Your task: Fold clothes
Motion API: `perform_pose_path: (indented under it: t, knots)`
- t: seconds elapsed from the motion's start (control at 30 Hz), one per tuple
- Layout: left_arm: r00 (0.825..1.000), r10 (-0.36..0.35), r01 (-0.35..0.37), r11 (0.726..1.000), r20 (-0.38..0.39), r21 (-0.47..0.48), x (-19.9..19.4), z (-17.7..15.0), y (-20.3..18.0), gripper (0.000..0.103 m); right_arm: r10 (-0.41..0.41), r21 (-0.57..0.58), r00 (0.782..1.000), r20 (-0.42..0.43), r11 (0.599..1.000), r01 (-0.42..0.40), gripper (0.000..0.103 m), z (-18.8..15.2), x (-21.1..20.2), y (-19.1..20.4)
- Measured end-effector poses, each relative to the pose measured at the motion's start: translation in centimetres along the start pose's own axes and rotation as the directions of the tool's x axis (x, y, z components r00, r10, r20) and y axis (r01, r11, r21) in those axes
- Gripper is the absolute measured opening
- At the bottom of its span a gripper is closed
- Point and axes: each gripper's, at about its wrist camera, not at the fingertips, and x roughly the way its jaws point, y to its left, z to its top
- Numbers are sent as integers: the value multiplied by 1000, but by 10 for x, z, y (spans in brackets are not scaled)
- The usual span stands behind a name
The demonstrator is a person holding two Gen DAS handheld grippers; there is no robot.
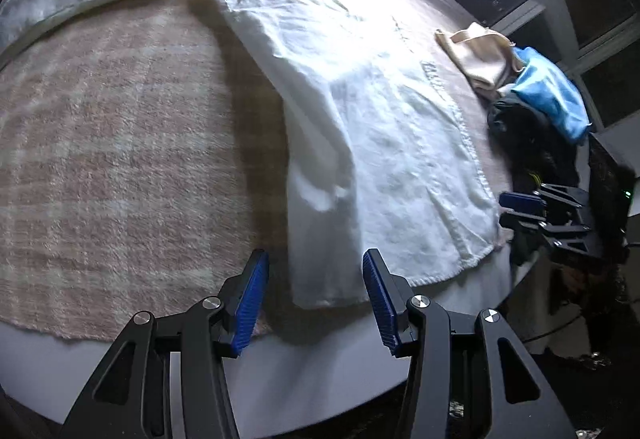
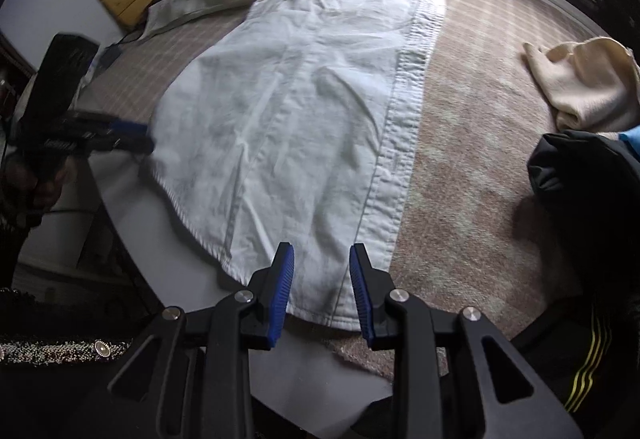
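Left gripper point(image 1: 316, 299): jaws apart, nothing between them, over the shirt's near-left hem corner. Right gripper point(image 2: 320, 291): jaws apart, narrower, empty, hovering above the hem beside the button placket point(image 2: 404, 87). White shirt point(image 2: 288, 99) lies flat along the pink checked blanket point(image 2: 460, 159) on the round table point(image 2: 160, 239), hem at the near edge, collar far. Judged light, limp, creasing easily; take it at both hem corners. Cream cloth point(image 2: 580, 87) and dark garments point(image 2: 588, 191) at right edge.
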Motion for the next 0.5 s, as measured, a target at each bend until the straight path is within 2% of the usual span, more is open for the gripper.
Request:
perform_pose_path:
  t: [0.07, 0.1, 0.23, 0.33, 0.37, 0.4, 0.5]
  knots:
    - [1000, -19, 19, 1000, -9, 15, 4, 3, -4, 27, 1, -9, 1000, 5, 1000, -1, 29, -1, 0, 0]
    - [999, -33, 33, 999, -17, 25, 5, 4, -6, 5, -1, -12, 1000, 11, 1000, 1, 29, -2, -1, -1]
    - [985, -166, 168, 985, -49, 36, -3, 13, -19, 3, -14, -1, 998, 60, 1000, 14, 29, -4, -10, -6]
    - [954, -299, 299, 954, -20, 6, -28, 31, -23, 3, -40, 1, 991, 129, 999, 40, 29, -7, -27, -2]
    - [946, -323, 323, 946, -8, 5, -35, 38, -25, 3, -29, -20, 986, 162, 999, 33, 29, -7, -35, 6]
    - [938, -346, 346, 938, 4, 4, -42, 45, -27, 3, -18, -43, 981, 194, 999, 27, 36, -6, -42, 15]
    - [931, -365, 365, 930, -2, 41, -50, 61, -37, 3, 13, -176, 950, 312, 983, 44, 58, -4, -63, 60]
